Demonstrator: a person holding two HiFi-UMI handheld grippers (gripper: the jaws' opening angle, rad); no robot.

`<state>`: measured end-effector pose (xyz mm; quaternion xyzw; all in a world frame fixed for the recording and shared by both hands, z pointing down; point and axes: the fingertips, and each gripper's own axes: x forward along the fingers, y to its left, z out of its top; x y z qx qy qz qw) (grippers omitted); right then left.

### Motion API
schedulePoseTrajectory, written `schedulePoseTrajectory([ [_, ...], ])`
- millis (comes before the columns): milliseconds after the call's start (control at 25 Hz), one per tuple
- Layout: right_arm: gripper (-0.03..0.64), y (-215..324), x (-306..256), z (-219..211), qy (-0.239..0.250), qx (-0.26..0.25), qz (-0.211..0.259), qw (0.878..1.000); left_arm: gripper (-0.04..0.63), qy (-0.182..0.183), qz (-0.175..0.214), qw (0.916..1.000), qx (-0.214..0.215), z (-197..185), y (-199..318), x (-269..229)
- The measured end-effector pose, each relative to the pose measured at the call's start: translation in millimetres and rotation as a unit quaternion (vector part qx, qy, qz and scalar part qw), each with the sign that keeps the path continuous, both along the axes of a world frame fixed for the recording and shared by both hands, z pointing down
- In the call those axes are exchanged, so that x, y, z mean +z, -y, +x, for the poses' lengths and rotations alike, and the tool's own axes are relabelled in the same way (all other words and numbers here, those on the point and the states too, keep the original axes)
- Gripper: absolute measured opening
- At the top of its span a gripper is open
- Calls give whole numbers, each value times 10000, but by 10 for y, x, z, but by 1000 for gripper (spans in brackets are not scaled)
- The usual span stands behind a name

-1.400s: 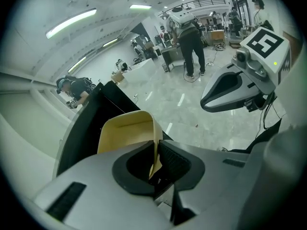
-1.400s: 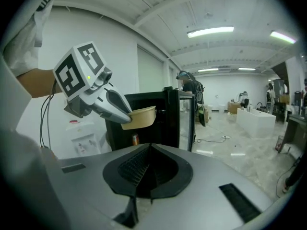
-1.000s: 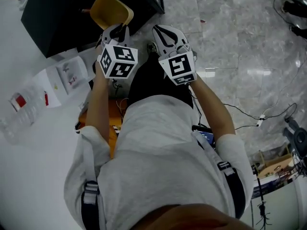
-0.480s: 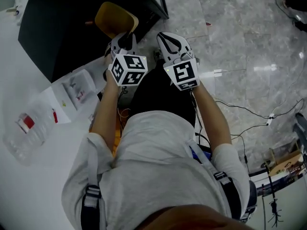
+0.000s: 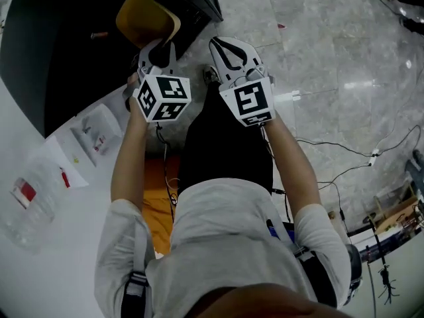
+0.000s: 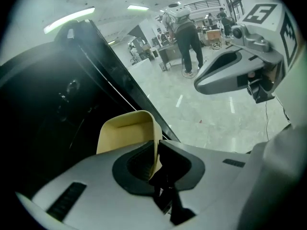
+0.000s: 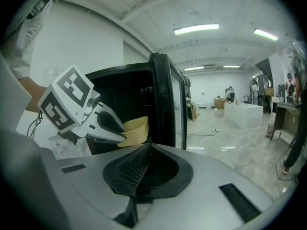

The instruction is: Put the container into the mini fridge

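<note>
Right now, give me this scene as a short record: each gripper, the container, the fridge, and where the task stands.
left gripper: jaws clamped on one wall of the yellow container
right gripper: jaws together, nothing between them, beside the left one
container: open side up, empty as far as can be seen, held at the fridge opening
mini fridge: black, dark inside, door open
task status: container not yet set down; whether it has crossed into the fridge cannot be told
nearby: papers on the white surface at the person's left
</note>
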<state>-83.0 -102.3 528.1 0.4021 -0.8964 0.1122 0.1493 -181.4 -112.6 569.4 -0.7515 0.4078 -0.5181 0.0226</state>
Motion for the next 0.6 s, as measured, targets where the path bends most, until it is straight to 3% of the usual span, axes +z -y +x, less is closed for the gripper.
schedulePoseTrajectory([
  [280, 40, 1, 274, 62, 130, 101, -151, 9998, 44, 213, -109, 9996, -134, -105, -19, 317],
  [600, 40, 133, 546, -136, 255, 59, -162, 9995, 44, 50, -312, 9984, -473, -341, 85, 645],
])
